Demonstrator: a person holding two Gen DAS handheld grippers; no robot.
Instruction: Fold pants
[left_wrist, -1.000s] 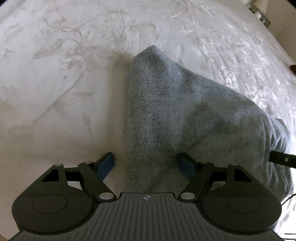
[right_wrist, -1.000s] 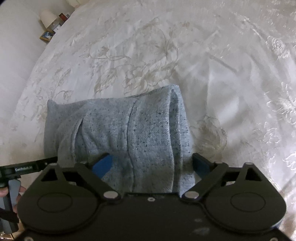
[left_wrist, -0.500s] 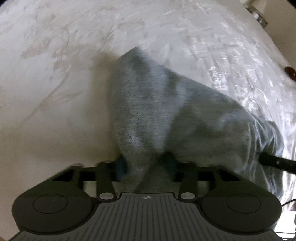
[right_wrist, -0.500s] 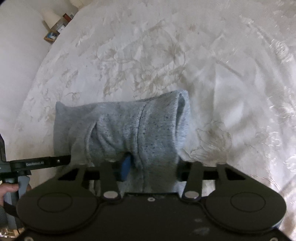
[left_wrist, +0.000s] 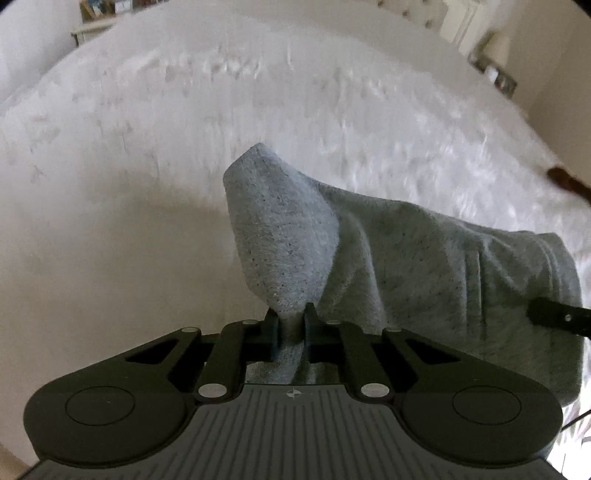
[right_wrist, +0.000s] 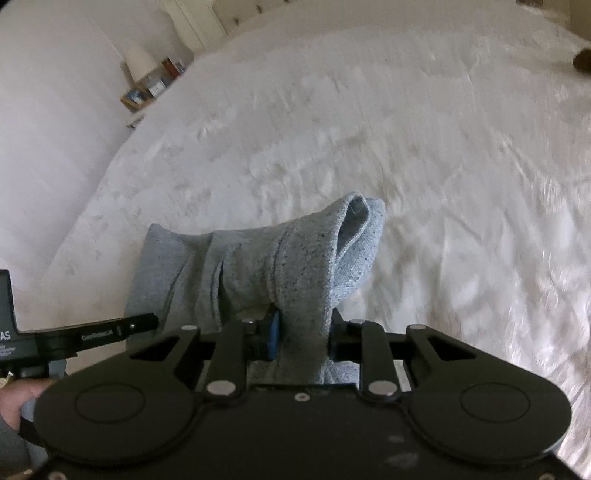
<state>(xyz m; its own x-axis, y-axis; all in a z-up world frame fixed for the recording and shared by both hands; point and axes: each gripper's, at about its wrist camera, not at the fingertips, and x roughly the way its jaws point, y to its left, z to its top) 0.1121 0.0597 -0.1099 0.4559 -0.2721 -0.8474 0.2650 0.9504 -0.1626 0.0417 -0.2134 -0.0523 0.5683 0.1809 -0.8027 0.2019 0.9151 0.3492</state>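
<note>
Both near corners of the speckled grey-blue knit pants (left_wrist: 424, 266), which lay flat on the bed a second ago between wide-apart fingers, now hang bunched and lifted off the white floral-embroidered bedspread (left_wrist: 129, 221). Their far fold trails toward the middle of the bed, well short of its far edge. The left gripper (left_wrist: 290, 325) has its jaws closing on a narrow pinch of fabric, which is already squeezed between the pads. The right gripper (right_wrist: 301, 332) is also closing, on a thicker roll of cloth beside a seam. To fold cleanly, I judge the two grips should rise level and together, keep the held edge taut between them, then carry it over the resting half so the edges meet. A hand (right_wrist: 14, 402) on the other tool's handle shows at the right view's lower left.
</note>
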